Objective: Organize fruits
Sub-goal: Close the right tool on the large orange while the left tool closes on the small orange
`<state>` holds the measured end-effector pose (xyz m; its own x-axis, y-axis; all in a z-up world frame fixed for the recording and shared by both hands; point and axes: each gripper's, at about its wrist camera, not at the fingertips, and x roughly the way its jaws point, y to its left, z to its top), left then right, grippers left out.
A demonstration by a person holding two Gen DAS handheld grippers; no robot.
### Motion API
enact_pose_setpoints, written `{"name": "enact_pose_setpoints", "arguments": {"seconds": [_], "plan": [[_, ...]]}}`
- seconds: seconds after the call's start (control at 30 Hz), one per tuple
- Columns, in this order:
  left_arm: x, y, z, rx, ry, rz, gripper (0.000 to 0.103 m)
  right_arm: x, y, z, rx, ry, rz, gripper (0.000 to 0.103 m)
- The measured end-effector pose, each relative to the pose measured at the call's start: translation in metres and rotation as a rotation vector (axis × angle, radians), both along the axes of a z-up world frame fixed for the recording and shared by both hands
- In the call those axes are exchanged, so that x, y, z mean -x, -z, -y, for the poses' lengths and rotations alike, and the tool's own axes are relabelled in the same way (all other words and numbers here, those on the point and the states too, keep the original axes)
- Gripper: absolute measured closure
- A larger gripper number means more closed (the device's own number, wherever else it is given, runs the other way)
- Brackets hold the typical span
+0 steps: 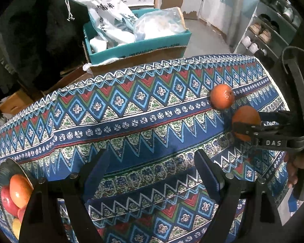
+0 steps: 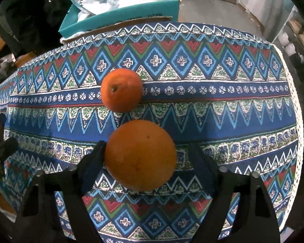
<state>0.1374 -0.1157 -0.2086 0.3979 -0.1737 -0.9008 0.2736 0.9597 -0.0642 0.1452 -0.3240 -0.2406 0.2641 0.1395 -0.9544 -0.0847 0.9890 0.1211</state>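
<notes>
Orange fruit sits between your right gripper (image 2: 140, 158)'s jaws: the near orange (image 2: 140, 155) rests on the patterned bench (image 2: 243, 121), left pad touching, right pad apparently a sliver off, so not yet pinched. A second orange (image 2: 121, 90) lies just beyond, apart. Your left gripper (image 1: 152, 172) hovers with jaws spread, empty, beside the plate (image 1: 8, 168) of apples (image 1: 18, 190), likely the drop-off.

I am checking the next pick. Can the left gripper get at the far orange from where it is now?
Probably not directly. The left gripper hangs open over bare cloth, and the right gripper, with its jaws around the near orange, sits between it and the far orange.
</notes>
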Motion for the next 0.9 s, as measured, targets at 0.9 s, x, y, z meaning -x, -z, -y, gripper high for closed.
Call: {"name": "enact_pose_setpoints", "arguments": {"seconds": [0.9], "plan": [[-0.036, 0.011, 0.113, -0.009, 0.191, 0.032, 0.016, -0.004, -0.033, 0.077, 0.031, 0.203, 0.111, 0.038]]}}
